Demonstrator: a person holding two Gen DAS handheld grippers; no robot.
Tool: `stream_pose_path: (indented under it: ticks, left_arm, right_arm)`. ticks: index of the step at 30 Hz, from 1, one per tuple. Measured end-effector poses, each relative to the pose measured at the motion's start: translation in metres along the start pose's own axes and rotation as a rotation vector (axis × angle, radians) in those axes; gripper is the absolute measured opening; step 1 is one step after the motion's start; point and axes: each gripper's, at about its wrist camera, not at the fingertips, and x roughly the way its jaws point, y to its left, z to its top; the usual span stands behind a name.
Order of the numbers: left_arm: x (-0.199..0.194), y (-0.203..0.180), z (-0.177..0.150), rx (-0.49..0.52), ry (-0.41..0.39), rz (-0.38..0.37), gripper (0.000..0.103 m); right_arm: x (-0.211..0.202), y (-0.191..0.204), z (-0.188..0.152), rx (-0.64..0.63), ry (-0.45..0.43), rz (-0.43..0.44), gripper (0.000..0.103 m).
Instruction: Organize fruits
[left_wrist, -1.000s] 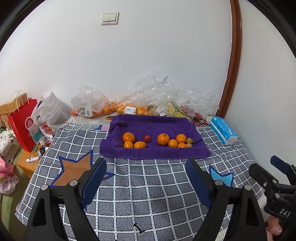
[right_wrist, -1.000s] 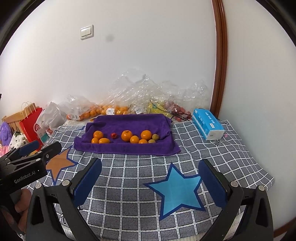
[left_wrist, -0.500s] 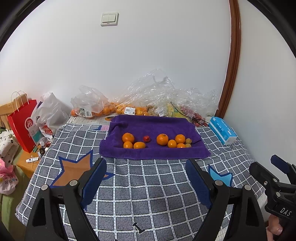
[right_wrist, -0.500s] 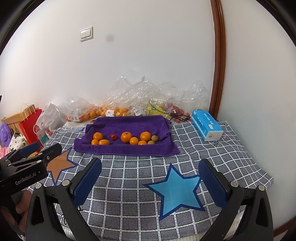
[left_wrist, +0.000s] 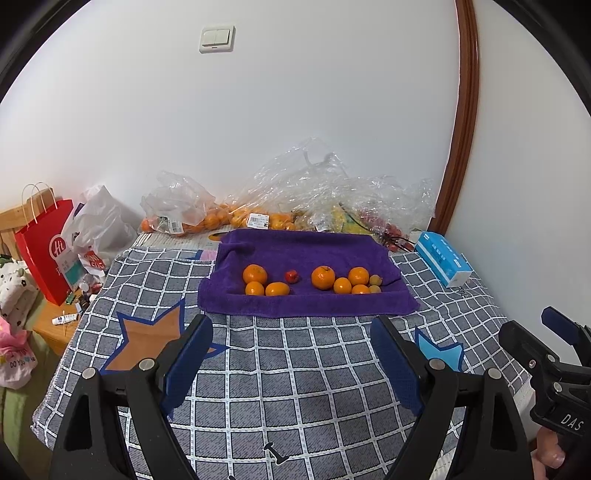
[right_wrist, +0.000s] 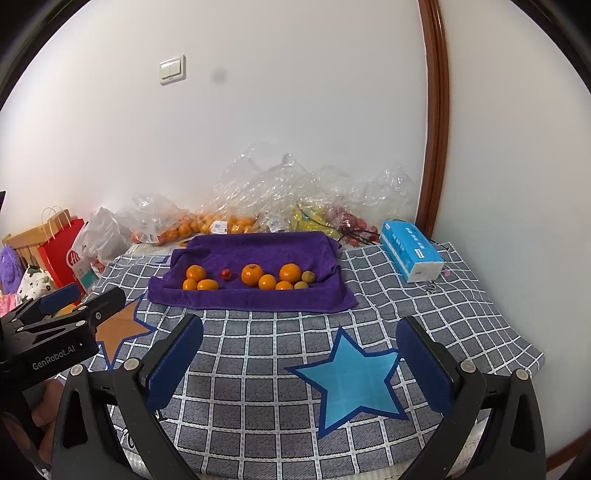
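Fruits (left_wrist: 310, 282) on the purple towel (left_wrist: 306, 254), row running left to right | my left tongs (left_wrist: 291, 360): apart, empty, fruit at twelve o'clock, well beyond the tips | my right tongs (right_wrist: 299, 358): apart, empty, fruit at eleven o'clock, well apart | judgement: neither hand clearly nearer; left lines up straighter.

A deep purple terry towel (left_wrist: 306, 254) lies on a grey cloth checked with white lines (left_wrist: 295, 369), printed with one sky-blue star (right_wrist: 351, 380) and one tan star (left_wrist: 147, 339), both edged navy. On the towel sit bright orange round fruits (left_wrist: 323, 277), one small red fruit (left_wrist: 291, 276) and two yellow-green ones (left_wrist: 375, 280). Each black claw (left_wrist: 291, 358) has dark blue pads (left_wrist: 186, 362).
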Motion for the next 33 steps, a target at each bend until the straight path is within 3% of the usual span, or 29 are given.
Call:
stream_pose_path:
  ticks: [33]
  left_arm:
    - [-0.0011, -0.0016, 0.0010, -0.001, 0.002, -0.003, 0.087]
  right_arm:
    - [-0.0062, 0.0022, 0.0004, -0.009, -0.012, -0.003, 0.103]
